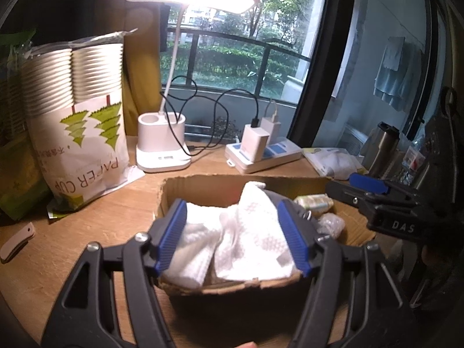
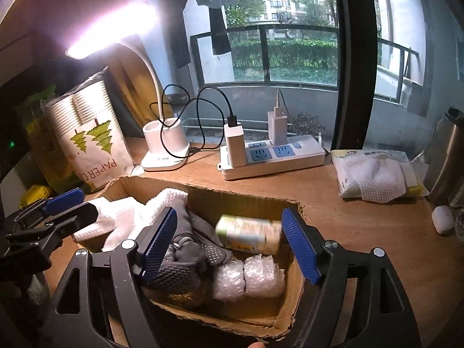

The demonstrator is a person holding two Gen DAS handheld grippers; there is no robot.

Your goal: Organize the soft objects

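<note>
A torn cardboard box (image 1: 214,181) (image 2: 203,194) sits on the wooden desk. In it lie white textured cloths (image 1: 246,232) (image 2: 121,217), grey dotted gloves (image 2: 188,255), a bubble-wrap roll (image 2: 249,275) (image 1: 330,223) and a small green-and-cream pack (image 2: 249,233) (image 1: 314,201), blurred between my right fingers. My left gripper (image 1: 232,235) is open above the white cloths, its pads either side of them. My right gripper (image 2: 229,243) is open over the box's right half, above the gloves and pack. Each gripper shows in the other's view, the right (image 1: 374,191) and the left (image 2: 58,206).
Behind the box stand a lit desk lamp (image 1: 163,145) (image 2: 165,150), a power strip with chargers (image 1: 261,150) (image 2: 269,156) and a paper-cup bag (image 1: 78,133) (image 2: 90,139). A packet of white cloths (image 2: 377,177) (image 1: 333,159) and a steel flask (image 1: 380,150) lie right.
</note>
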